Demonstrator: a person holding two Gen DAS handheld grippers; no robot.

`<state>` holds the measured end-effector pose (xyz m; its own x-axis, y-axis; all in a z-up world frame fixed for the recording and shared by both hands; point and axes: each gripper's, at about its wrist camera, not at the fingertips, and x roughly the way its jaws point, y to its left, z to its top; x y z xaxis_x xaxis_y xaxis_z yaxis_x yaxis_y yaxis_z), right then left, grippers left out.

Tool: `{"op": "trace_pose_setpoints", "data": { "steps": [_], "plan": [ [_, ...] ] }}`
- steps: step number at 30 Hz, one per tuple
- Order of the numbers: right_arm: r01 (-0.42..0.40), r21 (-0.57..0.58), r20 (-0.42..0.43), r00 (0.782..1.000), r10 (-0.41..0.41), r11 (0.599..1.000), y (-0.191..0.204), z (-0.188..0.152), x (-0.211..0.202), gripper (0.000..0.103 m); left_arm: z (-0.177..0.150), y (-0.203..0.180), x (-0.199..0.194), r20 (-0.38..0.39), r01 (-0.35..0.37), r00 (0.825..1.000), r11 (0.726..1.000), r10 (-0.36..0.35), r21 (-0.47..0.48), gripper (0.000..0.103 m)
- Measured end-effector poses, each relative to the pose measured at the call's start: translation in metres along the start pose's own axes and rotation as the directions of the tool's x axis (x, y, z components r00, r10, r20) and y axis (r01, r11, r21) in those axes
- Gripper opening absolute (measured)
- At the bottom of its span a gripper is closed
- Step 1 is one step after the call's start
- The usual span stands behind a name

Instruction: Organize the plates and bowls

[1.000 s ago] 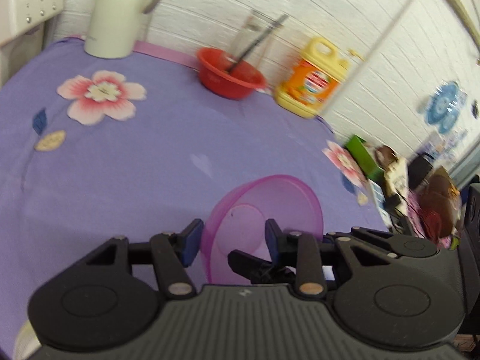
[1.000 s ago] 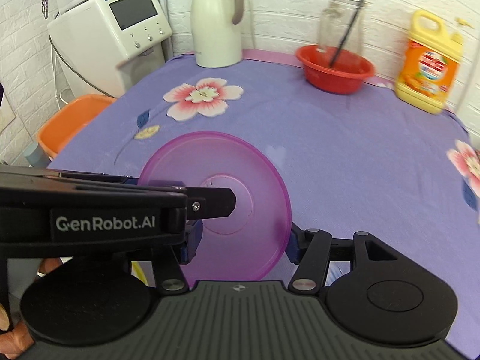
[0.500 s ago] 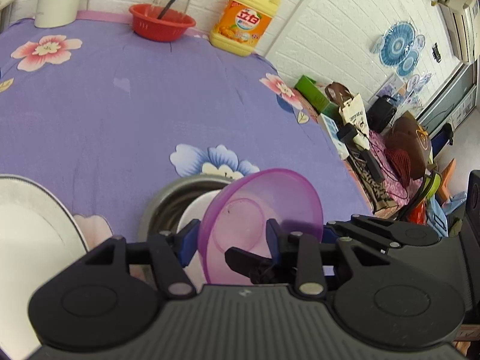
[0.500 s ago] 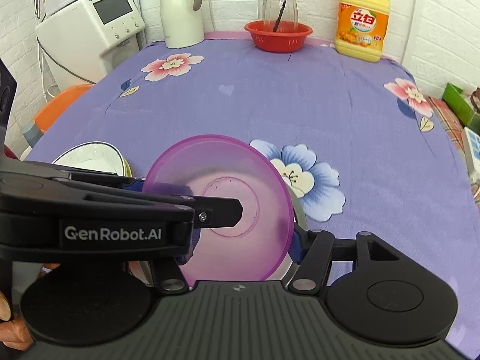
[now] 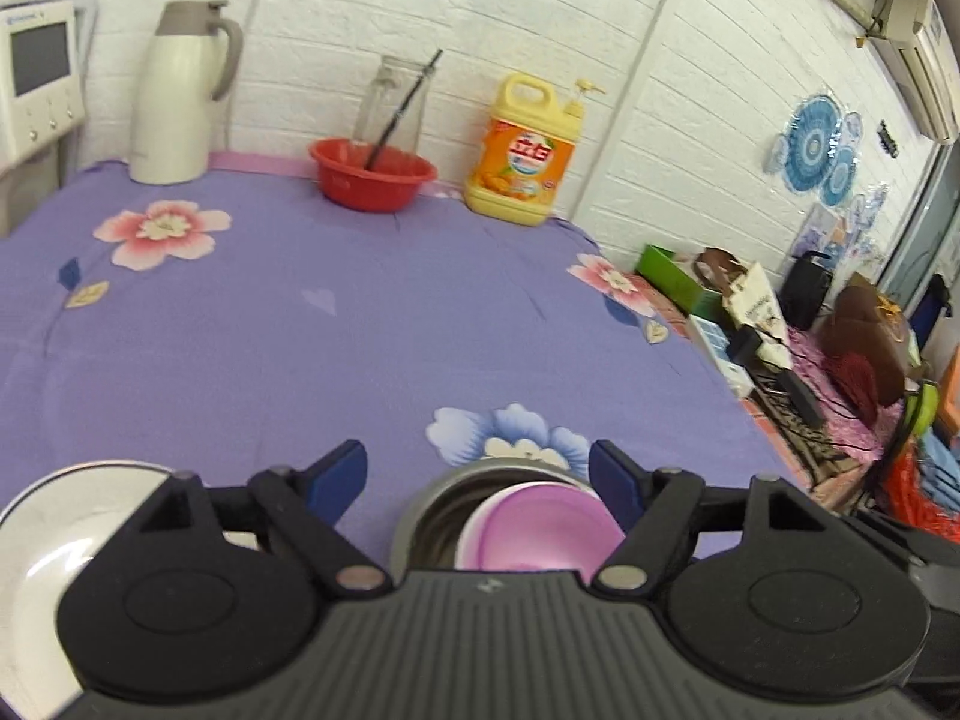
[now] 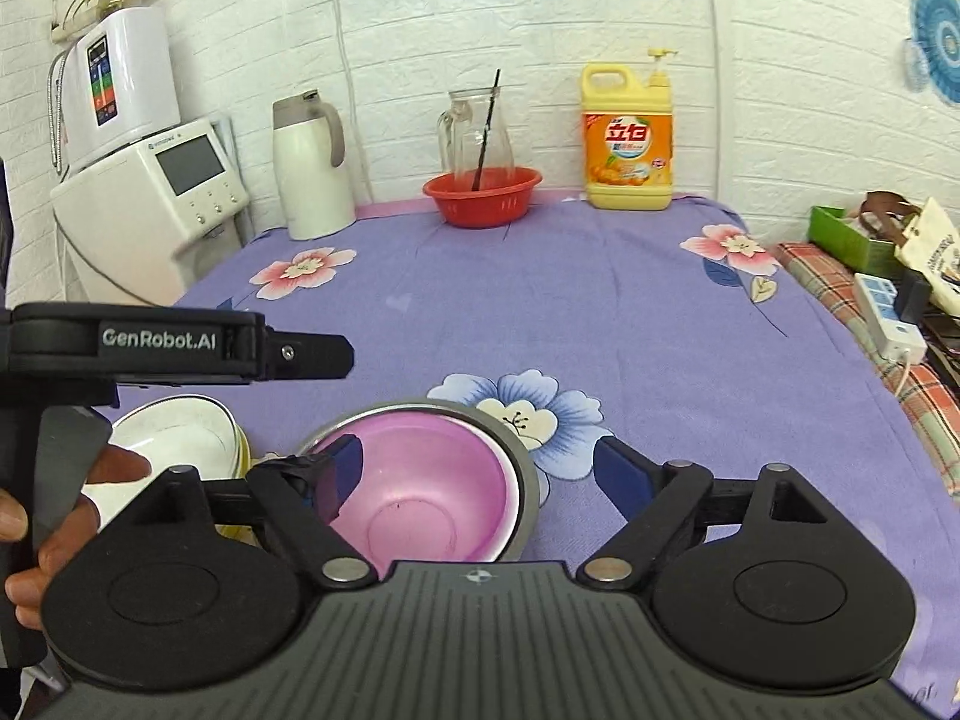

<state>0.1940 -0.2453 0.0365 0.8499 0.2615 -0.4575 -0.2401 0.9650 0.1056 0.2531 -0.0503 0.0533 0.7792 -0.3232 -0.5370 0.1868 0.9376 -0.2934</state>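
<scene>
Pink bowl [image 5: 540, 531] sat nested in a white bowl inside a steel bowl [image 5: 432, 510] at the near edge of the purple surface [image 5: 300, 330] in the left wrist view. The left hand-held gripper [image 5: 477, 468] hung just above and behind the stack, its jaws opening with nothing clamped; the pink bowl showed below the gap, free of both blue pads. A white plate [image 5: 42, 552] lay to the left, partly hidden by the gripper body.

In the right wrist view, the pink bowl [image 6: 420, 498] rested upright inside the steel bowl [image 6: 522, 462], beside the blue flower print. The right hand-held gripper [image 6: 474, 474] stood over it with jaws opening wide; the left pad sat over the bowl's near rim, though no grip was evident. The left hand-held gripper [image 6: 324, 354] reached in from the left, carried by a hand [image 6: 54, 516], above a stack of white and yellow plates [image 6: 180, 438].

Judging by this, nesting the pink bowl looked finished, with bowls in one stack and plates in another. The red bowl [image 6: 483, 195] at the far wall, holding a glass jug, might still need sorting; that is uncertain.
</scene>
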Motion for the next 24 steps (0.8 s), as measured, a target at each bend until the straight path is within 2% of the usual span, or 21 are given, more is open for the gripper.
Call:
{"op": "trace_pose_setpoints", "data": {
  "steps": [4,9,18,24],
  "plan": [
    [0.017,0.083,0.028,0.999,-0.019,0.996,-0.003,-0.022,-0.003,0.103,-0.018,0.009,-0.005,0.007,-0.066,0.998,0.998,0.066,-0.011,0.076],
    [0.031,0.107,-0.018,0.999,-0.030,0.994,-0.012,-0.025,0.009,0.103,-0.024,0.011,0.004,-0.013,-0.097,0.995,0.995,0.098,0.024,0.076],
    [0.012,0.100,-0.096,0.995,-0.003,0.995,-0.012,-0.028,0.034,0.103,-0.019,0.005,0.028,-0.060,-0.116,0.991,0.991,0.121,0.072,0.076],
    [0.007,0.102,-0.103,0.995,0.004,0.995,-0.012,-0.026,0.039,0.103,-0.019,0.002,0.037,-0.081,-0.104,0.990,0.990,0.112,0.095,0.076]
  ]
}}
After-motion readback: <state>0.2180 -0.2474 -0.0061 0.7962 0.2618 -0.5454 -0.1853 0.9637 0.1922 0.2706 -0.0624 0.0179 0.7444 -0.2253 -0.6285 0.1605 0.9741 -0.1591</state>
